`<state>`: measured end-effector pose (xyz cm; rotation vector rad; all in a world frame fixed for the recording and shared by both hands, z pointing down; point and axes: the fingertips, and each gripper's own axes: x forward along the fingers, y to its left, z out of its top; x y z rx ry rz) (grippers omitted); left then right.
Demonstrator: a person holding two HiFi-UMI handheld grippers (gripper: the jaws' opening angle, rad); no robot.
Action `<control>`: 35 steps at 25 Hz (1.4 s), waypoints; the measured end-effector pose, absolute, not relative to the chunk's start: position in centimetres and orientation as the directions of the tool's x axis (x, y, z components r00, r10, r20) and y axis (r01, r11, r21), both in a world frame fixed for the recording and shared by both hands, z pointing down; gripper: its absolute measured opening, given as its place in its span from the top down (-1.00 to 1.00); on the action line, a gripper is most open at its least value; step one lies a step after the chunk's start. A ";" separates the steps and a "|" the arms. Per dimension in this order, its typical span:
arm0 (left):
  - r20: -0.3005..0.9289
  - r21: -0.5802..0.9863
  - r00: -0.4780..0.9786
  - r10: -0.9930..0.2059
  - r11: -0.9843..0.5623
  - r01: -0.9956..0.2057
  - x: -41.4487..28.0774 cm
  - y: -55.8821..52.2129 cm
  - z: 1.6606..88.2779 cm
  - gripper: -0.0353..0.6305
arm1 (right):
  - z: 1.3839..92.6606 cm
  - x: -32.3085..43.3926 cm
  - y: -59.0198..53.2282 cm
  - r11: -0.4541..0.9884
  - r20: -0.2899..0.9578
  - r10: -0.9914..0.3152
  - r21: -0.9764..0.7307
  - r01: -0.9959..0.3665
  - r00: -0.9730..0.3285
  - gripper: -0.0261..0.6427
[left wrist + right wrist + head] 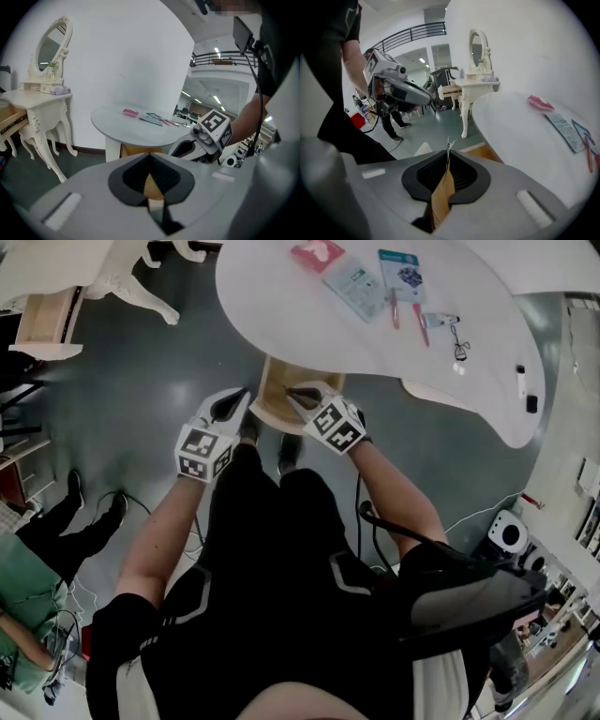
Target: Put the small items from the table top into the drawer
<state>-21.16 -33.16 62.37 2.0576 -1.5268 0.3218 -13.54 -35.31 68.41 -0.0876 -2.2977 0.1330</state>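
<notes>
White table (281,306) | drawer (275,401) open | left claw (150,156), right claw (448,150) closed

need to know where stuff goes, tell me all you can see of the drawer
The drawer is a tan, wood-looking open box pulled out from under the white table. What shows of its inside is plain tan. The left gripper and right gripper hang over it; contact can't be judged.
</notes>
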 end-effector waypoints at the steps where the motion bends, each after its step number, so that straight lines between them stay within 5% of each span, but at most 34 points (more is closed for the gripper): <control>1: 0.505 0.282 0.323 -0.800 -0.201 -0.938 -21.3 -33.2 63.0 0.89 | 69.6 -13.5 -35.4 0.992 0.755 0.105 -0.125 0.016 -0.647 0.85; 13: 0.580 0.298 0.352 -0.734 -0.211 -0.931 -22.0 -33.7 68.6 0.89 | 79.5 -14.0 -34.9 0.978 0.879 0.198 -0.150 0.142 -0.434 0.85; 35: 0.573 0.312 0.301 -0.762 -0.137 -0.940 -22.8 -31.7 70.9 0.89 | 89.1 -14.6 -34.1 0.969 0.958 0.168 -0.118 0.216 -0.233 0.85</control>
